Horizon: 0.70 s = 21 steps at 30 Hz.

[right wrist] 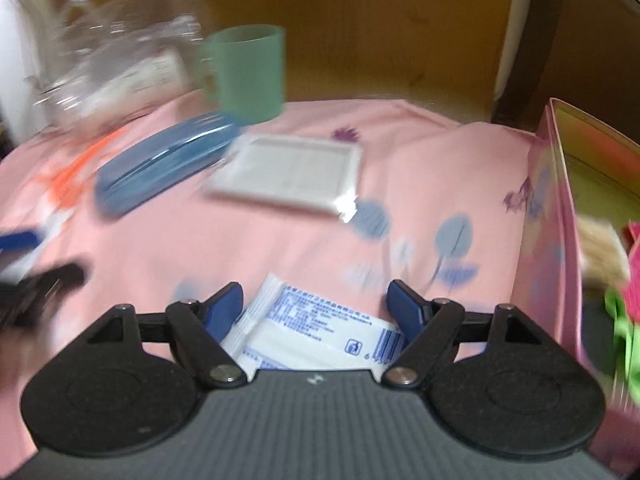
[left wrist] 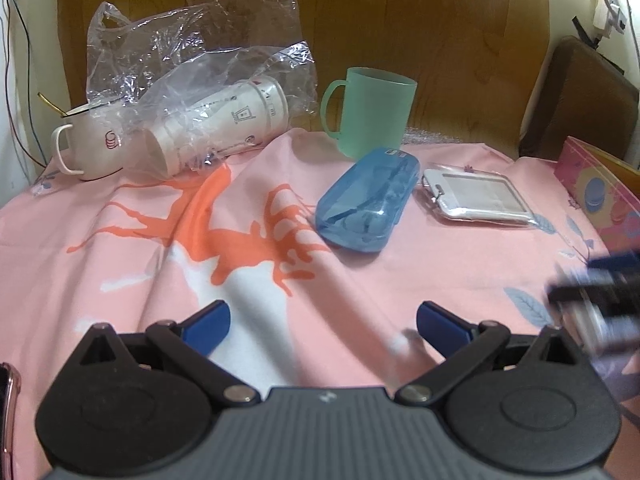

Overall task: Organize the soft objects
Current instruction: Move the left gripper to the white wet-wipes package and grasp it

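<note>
Looking along my left hand-held gripper (left wrist: 323,322), I see its blue fingers spread wide with nothing between them, hovering low over the pink cloth (left wrist: 248,248) that covers the surface. Ahead lie a blue case (left wrist: 368,204), a clear card holder (left wrist: 476,194), a green mug (left wrist: 370,112), a white cup (left wrist: 90,148) and paper cups in crumpled plastic (left wrist: 208,132). None of these is soft, so I judge this hand idle for now. At the far right edge my other gripper shows as a dark blur.

From the right wrist the picture is smeared by motion. My right hand-held gripper (right wrist: 315,306) is spread, and a white tissue packet (right wrist: 312,332) lies between the fingers, close against the gripper body; whether the pads touch it I cannot tell. The pink box (right wrist: 550,216) stands just to the right, open, with something pink and green inside. I take the step to be grasping the packet: next I should close on it, lift, and carry it over the box wall
</note>
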Each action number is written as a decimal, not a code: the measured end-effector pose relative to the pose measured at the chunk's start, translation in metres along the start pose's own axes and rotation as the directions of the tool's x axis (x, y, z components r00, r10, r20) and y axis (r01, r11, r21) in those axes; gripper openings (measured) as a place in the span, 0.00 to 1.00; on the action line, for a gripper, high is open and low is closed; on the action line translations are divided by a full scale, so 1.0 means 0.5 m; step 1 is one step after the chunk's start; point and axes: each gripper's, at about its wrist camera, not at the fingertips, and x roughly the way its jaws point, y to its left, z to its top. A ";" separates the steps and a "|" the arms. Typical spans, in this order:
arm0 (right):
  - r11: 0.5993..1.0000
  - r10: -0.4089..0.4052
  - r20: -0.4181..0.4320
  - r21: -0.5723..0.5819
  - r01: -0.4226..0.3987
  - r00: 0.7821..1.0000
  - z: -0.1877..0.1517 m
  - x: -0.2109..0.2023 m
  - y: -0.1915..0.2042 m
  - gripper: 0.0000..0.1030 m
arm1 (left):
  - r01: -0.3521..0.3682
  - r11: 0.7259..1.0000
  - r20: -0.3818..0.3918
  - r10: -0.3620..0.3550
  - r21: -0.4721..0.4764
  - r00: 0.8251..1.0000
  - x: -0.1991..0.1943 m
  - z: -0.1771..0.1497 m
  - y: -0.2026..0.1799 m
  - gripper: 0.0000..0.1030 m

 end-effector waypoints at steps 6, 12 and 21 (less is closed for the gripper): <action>0.990 0.122 0.168 0.055 -0.132 0.978 -0.149 -0.157 0.028 0.81 | 0.016 1.000 0.000 -0.016 0.020 1.000 -0.003 -0.003 -0.007 1.00; 0.996 0.082 0.265 0.019 -0.091 0.961 -0.252 -0.259 0.033 0.87 | 0.142 0.990 -0.011 -0.142 0.002 0.990 -0.021 -0.008 -0.018 0.99; 0.998 0.066 0.221 -0.031 -0.061 0.973 -0.267 -0.238 0.014 0.88 | 0.546 0.834 -0.147 -0.532 0.082 0.834 -0.107 -0.049 -0.183 0.91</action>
